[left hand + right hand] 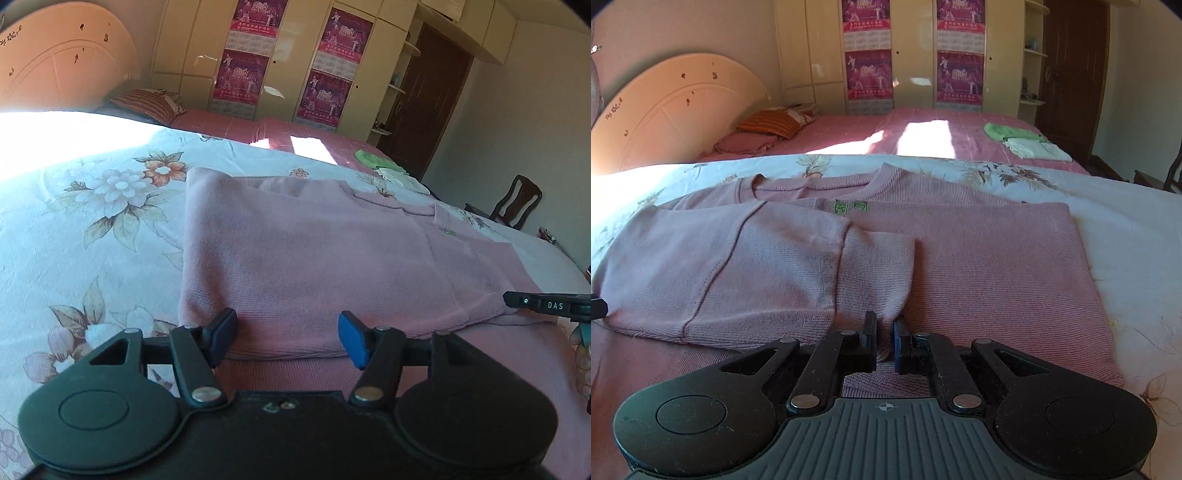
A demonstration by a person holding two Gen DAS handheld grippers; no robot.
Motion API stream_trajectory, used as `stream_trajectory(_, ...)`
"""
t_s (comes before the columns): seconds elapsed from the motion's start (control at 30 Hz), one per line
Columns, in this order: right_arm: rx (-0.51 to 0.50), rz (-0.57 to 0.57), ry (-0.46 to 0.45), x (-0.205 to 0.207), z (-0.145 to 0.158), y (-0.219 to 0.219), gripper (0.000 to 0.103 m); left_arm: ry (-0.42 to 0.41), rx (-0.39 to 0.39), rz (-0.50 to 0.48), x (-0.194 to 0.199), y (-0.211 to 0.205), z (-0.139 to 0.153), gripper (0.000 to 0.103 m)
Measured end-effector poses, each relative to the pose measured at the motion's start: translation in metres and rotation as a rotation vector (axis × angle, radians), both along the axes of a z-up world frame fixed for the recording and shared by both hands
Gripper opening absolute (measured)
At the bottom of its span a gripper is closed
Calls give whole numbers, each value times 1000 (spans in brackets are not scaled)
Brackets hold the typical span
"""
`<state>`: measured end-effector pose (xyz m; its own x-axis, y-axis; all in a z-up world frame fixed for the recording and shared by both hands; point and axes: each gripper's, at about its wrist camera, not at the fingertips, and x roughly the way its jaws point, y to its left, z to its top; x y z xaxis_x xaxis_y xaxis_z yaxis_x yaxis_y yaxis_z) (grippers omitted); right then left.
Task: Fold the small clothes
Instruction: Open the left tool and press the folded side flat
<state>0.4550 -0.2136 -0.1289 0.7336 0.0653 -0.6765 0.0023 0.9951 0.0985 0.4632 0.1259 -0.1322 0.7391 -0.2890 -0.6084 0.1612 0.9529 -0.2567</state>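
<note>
Right wrist: right gripper (885,343) fingers pinch pink sweater (979,258); left gripper (288,339) fingers apart.

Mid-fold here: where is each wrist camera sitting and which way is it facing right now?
Left wrist: behind the open left gripper, low over the pink sweater, facing the wardrobe; the right gripper's tip shows.
Right wrist: behind the right gripper, shut on the folded sleeve's cuff, facing the headboard.
Shared: sweater, floral sheet, wardrobe.

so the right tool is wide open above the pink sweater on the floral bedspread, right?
Not quite: the right tool is shut, pinching a fold of the pink sweater, as the right wrist view shows. The sweater does lie on the floral bedspread.
</note>
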Motion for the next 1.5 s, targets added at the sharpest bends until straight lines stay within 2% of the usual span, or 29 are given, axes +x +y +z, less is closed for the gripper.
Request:
stream_trajectory(0.1, 16, -8, -71, -4, 22, -3, 6, -56, -10, 9, 9, 6, 11, 71)
stream_trajectory(0.2, 22, 21, -96, 12, 32, 5, 6, -28, 4, -5, 45, 0, 14, 71)
stream_trajectory(0.27, 38, 57, -59, 30, 26, 13, 6, 6, -8, -24, 73, -6, 7, 71)
stream_trajectory(0.37, 21, 106, 0, 61, 5, 31, 6, 37, 29, 13, 109, -5, -9, 71)
stream_trajectory(0.43, -11, 84, -9, 74, -2, 34, 6, 27, 16, 28, 125, 3, -11, 71)
stream_trajectory(0.57, 19, 43, -20, 90, -7, 25, 6, 34, -34, 55, 147, 15, -15, 71)
stream_trajectory(0.67, -21, 45, -28, 88, -3, 30, 6, 29, -14, 83, 141, 8, -8, 68)
stream_trajectory(0.7, -28, 41, -71, 83, 7, 34, 6, -21, -5, 72, 129, -2, 2, 70)
stream_trajectory(0.73, -31, 61, -119, 77, 15, 40, 6, -71, -10, 30, 118, -13, 7, 72)
stream_trajectory(0.8, -8, 125, -154, 74, 24, 57, 6, -98, 22, -61, 106, -44, 11, 72)
stream_trajectory(0.87, 27, 176, -101, 84, 20, 74, 6, -74, 45, -128, 102, -72, 4, 72)
stream_trajectory(0.93, 18, 210, -55, 90, 10, 88, 6, -36, 50, -151, 101, -83, -8, 72)
stream_trajectory(0.97, -7, 218, -35, 90, 5, 90, 6, -18, 67, -138, 100, -81, -16, 72)
stream_trajectory(1.03, -50, 219, -37, 78, -3, 79, 6, -32, 68, -113, 90, -63, -19, 72)
stream_trajectory(1.13, -73, 119, -55, 45, -7, 37, 6, -30, 137, -39, 63, -17, -19, 72)
stream_trajectory(1.2, -71, 76, -59, 27, -9, 14, 6, -37, 113, -48, 49, 2, -21, 72)
stream_trajectory(1.23, -63, 83, -61, 23, -8, 10, 6, -47, 119, -52, 45, 3, -20, 72)
stream_trajectory(1.27, -64, 81, -61, 21, -5, 11, 6, -56, 158, -50, 40, -1, -17, 72)
stream_trajectory(1.33, -49, 62, -107, 10, 9, 17, 6, -74, 211, -48, 34, -12, -10, 72)
stream_trajectory(1.4, -9, 84, -131, 2, 17, 27, 6, -90, 185, -75, 29, -22, -6, 73)
stream_trajectory(1.43, -6, 107, -120, 0, 16, 34, 6, -85, 179, -91, 28, -27, -7, 73)
stream_trajectory(1.5, -69, 122, -49, 1, 0, 47, 6, -36, 223, -110, 30, -38, -20, 75)
